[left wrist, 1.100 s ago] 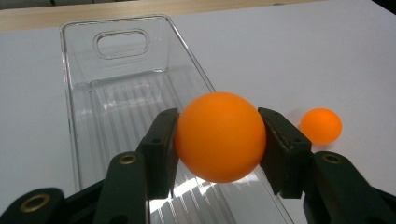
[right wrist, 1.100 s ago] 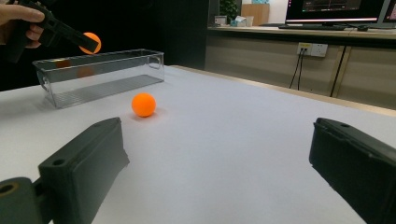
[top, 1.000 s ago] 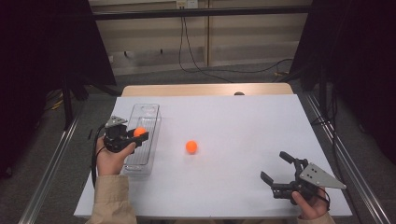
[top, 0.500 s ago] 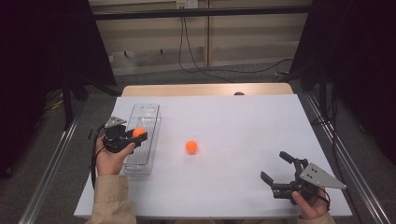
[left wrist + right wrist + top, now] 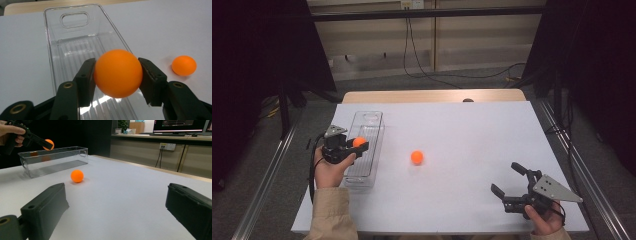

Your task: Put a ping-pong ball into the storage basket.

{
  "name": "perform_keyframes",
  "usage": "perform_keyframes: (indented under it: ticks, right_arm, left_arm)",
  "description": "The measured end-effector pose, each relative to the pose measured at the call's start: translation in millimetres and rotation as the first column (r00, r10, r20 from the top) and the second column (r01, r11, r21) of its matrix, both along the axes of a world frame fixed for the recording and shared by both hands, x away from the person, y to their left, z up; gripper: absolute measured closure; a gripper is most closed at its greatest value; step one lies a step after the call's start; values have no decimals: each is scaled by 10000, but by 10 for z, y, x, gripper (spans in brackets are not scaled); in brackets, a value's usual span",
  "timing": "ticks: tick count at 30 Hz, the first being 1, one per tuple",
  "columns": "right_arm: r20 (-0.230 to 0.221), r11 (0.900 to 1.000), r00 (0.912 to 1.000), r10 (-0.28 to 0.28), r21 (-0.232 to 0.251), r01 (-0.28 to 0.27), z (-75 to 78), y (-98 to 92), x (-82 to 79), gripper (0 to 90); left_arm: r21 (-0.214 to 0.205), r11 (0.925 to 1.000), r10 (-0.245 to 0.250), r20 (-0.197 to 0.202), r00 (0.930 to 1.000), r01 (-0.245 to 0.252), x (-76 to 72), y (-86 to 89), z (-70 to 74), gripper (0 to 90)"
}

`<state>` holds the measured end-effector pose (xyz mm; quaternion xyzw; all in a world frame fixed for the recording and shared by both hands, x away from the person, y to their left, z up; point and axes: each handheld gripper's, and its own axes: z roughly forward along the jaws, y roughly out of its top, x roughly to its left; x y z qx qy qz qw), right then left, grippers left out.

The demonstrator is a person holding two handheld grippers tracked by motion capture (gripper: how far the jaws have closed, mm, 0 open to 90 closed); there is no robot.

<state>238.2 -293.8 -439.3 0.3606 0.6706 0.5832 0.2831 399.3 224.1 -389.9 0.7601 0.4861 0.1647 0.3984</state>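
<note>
Left gripper (image 5: 354,146) pinching an orange ball (image 5: 118,73), one pad pressed to each side, ball seated at the jaw tips. Held above the clear bin (image 5: 75,50), over its near half, not touching the ribbed floor. Seen from the right gripper view, raised above the bin's rim (image 5: 53,150). Second ball (image 5: 416,157) resting on the white table (image 5: 472,130), just right of the bin, well apart from both grippers. Right gripper (image 5: 508,182) low at the table's near right corner, jaws spread wide, nothing between them.
</note>
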Motion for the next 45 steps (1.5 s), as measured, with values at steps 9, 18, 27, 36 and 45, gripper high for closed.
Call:
perform_keyframes:
  ticks: [9,18,27,36,45]
  right_arm:
    - [-13,10000,10000,15,3,-15,-1,2,0,27]
    - [-12,10000,10000,15,-18,-15,-1,1,0,26]
    - [2,10000,10000,20,-20,-20,-1,2,3,27]
    - [-7,10000,10000,20,-9,-20,0,2,-1,26]
    - [-19,10000,10000,24,-24,-24,0,5,-2,26]
  left_arm:
    - [-6,9999,127,165,9998,-127,-6,-10,18,417]
    - [-296,9995,-64,183,9998,70,-20,-92,42,329]
    - [-314,9989,-340,152,9993,344,-25,-176,55,299]
    - [-352,9976,-593,219,9980,600,-36,-282,80,237]
    - [-420,9954,-845,282,9960,856,-50,-390,111,175]
